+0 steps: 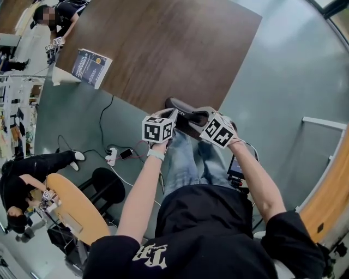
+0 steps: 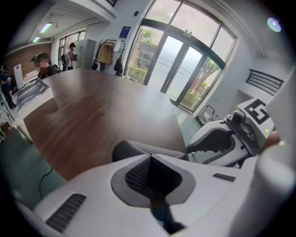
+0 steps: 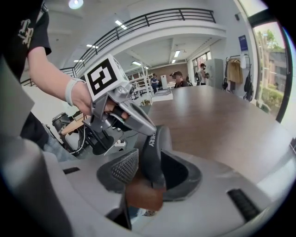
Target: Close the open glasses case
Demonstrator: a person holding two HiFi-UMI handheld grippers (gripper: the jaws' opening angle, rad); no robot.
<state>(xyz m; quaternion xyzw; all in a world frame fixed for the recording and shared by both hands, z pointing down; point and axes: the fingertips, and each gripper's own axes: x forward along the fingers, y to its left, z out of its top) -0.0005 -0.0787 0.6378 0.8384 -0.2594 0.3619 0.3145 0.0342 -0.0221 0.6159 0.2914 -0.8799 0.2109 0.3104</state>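
Note:
The glasses case (image 1: 184,121) is dark grey and hangs in the air just off the near edge of the brown table (image 1: 163,49), above the person's knees. My right gripper (image 3: 150,156) is shut on the case (image 3: 155,139), which stands upright between its pads; a brown part shows lower in the jaws. My left gripper (image 2: 150,156) has its fingertips together, and they touch the case's upper end (image 2: 138,149). In the right gripper view the left gripper (image 3: 149,127) comes in from the left. In the head view the left gripper (image 1: 173,113) and right gripper (image 1: 203,115) flank the case.
A blue and white booklet (image 1: 91,66) lies at the table's left end, near a seated person (image 1: 60,16). Below on the floor are a power strip (image 1: 112,156), a black stool (image 1: 106,182) and a round wooden table (image 1: 73,210). Glass doors (image 2: 185,69) stand beyond the table.

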